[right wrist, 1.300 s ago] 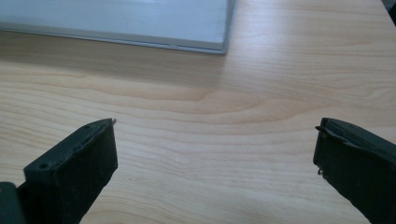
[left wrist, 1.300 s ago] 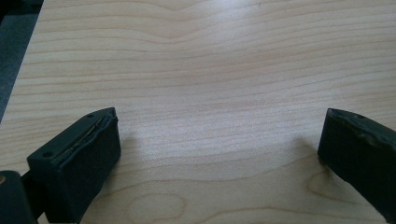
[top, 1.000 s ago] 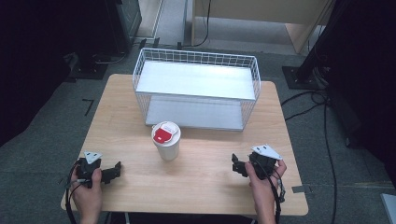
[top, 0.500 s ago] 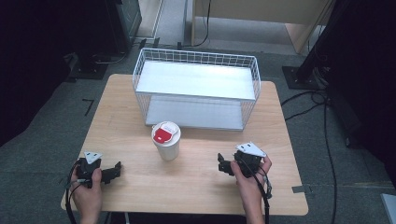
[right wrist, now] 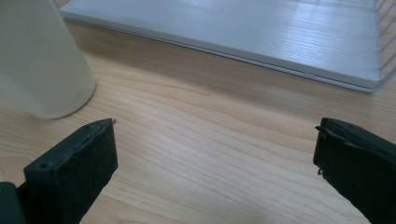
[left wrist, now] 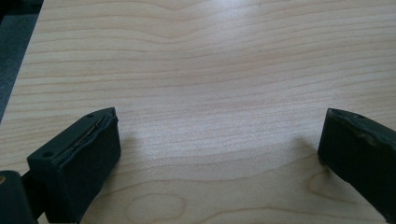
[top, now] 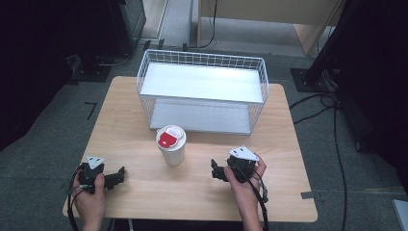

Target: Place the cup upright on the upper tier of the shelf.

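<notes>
Reaching for the paper cup (top: 171, 145), judging by the right gripper (top: 215, 170) angled toward it from just off its right side; jaws spread wide and empty in the right gripper view, with the cup's pale wall (right wrist: 42, 60) ahead and left, apart from the jaw tips. Standing upright near the middle of the wooden table (top: 144, 192), capped with a white lid bearing a red patch, just in front of the wire basket (top: 202, 91). Best taken low to mid wall, jaws level and square to the cup, one pad to each side before any squeeze; gentle closing only, since thin paper walls probably buckle and a high grip could pop the lid; worth swinging further left first, to centre the cup between the jaws. Left gripper (top: 115, 177) parked at the near left corner, likewise released, bare wood between its jaws in the left gripper view.

Count: one cup; one lid; one white wire basket with a shelf-like panel across its top and another at its floor; two grippers; one table.
</notes>
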